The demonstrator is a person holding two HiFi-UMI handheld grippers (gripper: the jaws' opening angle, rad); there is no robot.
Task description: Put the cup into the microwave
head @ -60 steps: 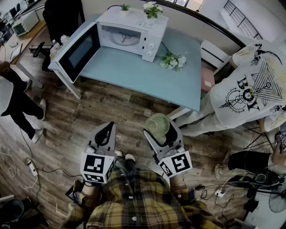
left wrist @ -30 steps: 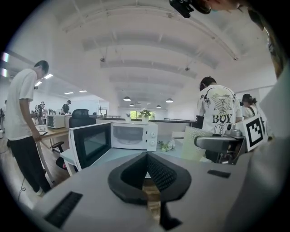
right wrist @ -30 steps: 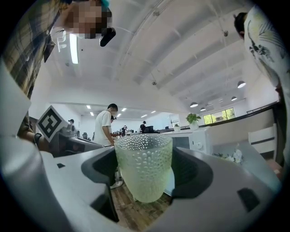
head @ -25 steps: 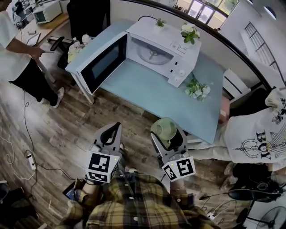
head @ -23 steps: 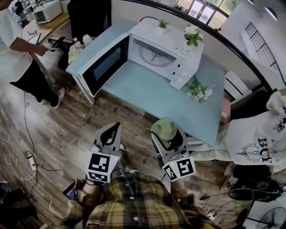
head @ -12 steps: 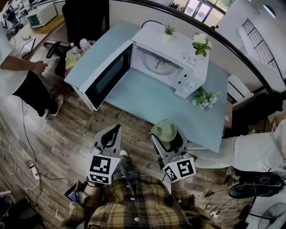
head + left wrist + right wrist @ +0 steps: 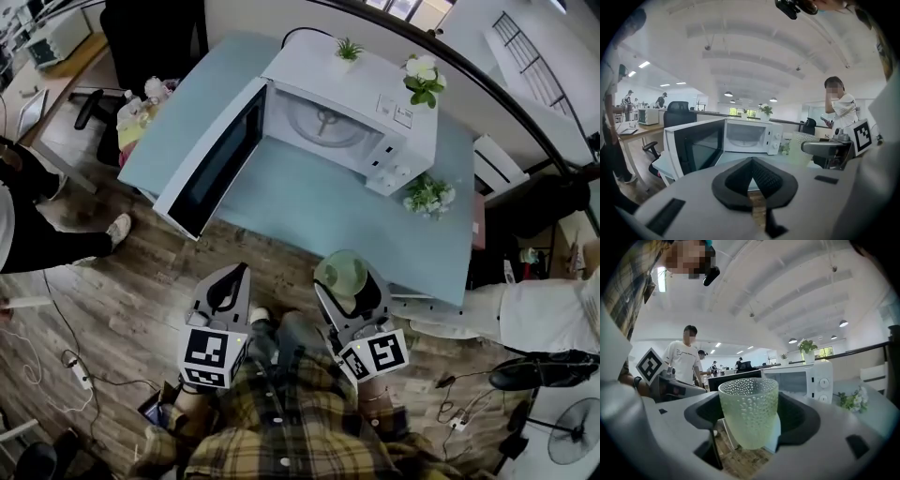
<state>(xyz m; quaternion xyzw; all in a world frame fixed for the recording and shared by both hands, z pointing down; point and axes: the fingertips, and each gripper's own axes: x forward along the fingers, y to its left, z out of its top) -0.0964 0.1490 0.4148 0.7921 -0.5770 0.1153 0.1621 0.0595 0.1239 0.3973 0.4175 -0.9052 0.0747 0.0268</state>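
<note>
The microwave (image 7: pixel 347 117) has drawn closer, the right gripper (image 7: pixel 345 281) clamping the cup (image 7: pixel 339 272) short of it, the left gripper (image 7: pixel 228 281) with jaws together.

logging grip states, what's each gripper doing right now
Left gripper: shut, nothing between its jaws.
Right gripper: shut on the pale green dimpled glass cup.

Translucent pale-green cup (image 7: pixel 747 416) with pebbled surface, smooth white microwave (image 7: pixel 366 75) casing, dark glossy door pane (image 7: pixel 216 164), matt light-blue counter (image 7: pixel 309 206), grained wood-plank floor (image 7: pixel 141 272), plaid cloth shirt (image 7: pixel 281 441).
</note>
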